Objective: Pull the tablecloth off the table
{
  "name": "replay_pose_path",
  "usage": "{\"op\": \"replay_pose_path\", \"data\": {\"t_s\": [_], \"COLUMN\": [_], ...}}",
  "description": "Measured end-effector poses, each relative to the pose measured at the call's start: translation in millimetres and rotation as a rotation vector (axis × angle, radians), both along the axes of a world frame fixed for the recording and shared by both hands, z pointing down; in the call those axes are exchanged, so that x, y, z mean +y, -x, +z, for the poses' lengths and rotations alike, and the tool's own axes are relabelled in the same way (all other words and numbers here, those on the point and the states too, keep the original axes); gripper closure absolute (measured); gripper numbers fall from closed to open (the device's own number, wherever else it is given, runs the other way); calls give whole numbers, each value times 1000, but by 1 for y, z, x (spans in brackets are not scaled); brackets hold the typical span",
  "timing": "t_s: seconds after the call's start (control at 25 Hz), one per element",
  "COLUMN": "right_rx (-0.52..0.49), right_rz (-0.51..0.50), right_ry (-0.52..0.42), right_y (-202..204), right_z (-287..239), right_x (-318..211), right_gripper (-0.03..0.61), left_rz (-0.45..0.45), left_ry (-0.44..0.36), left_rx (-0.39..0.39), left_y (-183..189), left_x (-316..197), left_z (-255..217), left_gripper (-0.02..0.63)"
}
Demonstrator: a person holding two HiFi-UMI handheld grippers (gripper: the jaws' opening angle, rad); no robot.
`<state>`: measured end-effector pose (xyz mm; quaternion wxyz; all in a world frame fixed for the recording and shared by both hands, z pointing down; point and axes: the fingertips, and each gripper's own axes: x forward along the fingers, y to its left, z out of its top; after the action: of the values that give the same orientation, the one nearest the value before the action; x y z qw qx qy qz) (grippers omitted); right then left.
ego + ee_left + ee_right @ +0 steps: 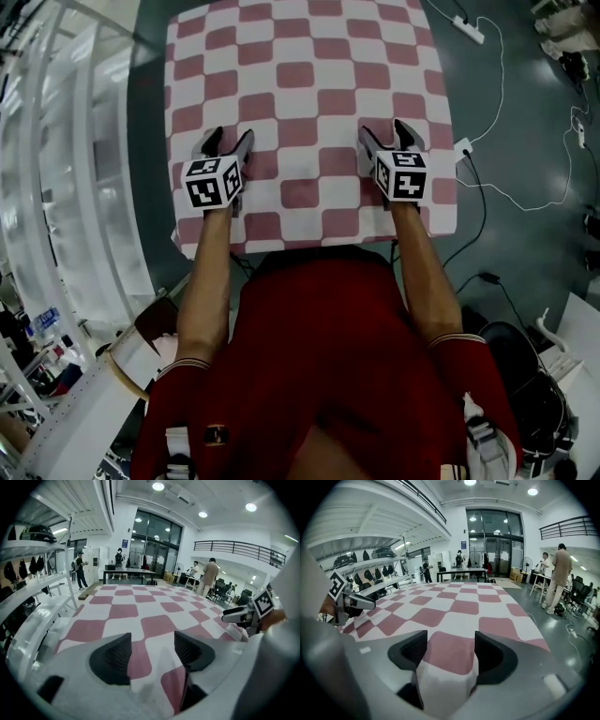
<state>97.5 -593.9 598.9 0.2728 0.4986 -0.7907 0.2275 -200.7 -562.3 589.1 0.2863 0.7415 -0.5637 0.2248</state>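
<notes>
A red-and-white checked tablecloth [309, 94] covers the whole table top, and its near edge hangs over the front. My left gripper [231, 141] rests on the cloth near the front left. Its jaws stand open in the left gripper view [152, 651], with cloth [140, 606] lying slack between them. At the front right, my right gripper [384, 133] also stands open [451, 651]. A loose raised fold of the cloth [454, 606] sits between its pads. The table itself is hidden under the cloth.
A white shelving rack [56, 187] stands close along the left side of the table. A power strip [469, 28] and white and black cables [525, 192] lie on the floor to the right. People [560, 571] and a dark table [126, 573] stand far off in the hall.
</notes>
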Motion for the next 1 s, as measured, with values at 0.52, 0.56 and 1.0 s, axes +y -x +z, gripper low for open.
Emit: {"op": "replay_pose_path", "data": {"t_s": [0.52, 0.56, 1.0], "right_rx": [57, 56, 69], "right_rz": [-2, -3, -32], "right_ry": [102, 101, 94], "right_y": [0, 1, 10], "right_z": [24, 24, 22], "right_x": [1, 1, 3], "right_gripper": [242, 241, 317], "left_rz": [36, 40, 68], "left_ry": [142, 143, 131], "left_rx": [-80, -97, -128], "left_y": [-1, -1, -6], "left_x": [2, 2, 2], "left_z": [33, 34, 33], "left_gripper": [324, 324, 376]}}
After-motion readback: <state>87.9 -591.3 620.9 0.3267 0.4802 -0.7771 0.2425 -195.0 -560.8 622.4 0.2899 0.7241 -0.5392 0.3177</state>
